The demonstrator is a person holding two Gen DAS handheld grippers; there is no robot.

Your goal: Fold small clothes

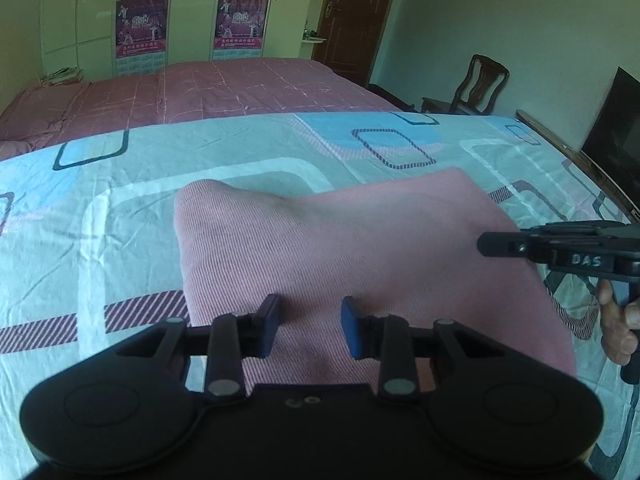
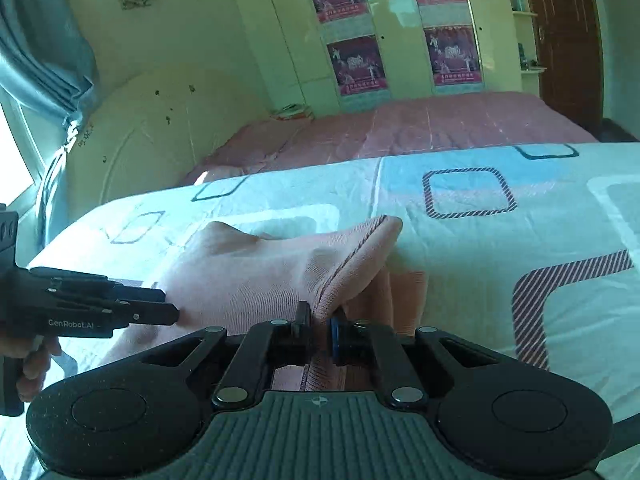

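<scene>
Garment: pink knit cloth lying on the patterned bed sheet.
Left gripper: fingers apart over the cloth.
Right gripper: fingers clenched on the cloth's hem.

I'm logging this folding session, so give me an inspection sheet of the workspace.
Surface: bed sheet, pale blue with square prints, wrinkled.
Job's things: pink garment lying on the sheet, one hemmed edge lifted.
Clutter: nothing seen on the sheet.
Grippers: right gripper shut on the garment's hem; left gripper over the garment, jaws apart, grip unclear.
Cables: nothing seen.
Surroundings: pink bed, wardrobe with posters, door, chair, screen, curtain.
</scene>
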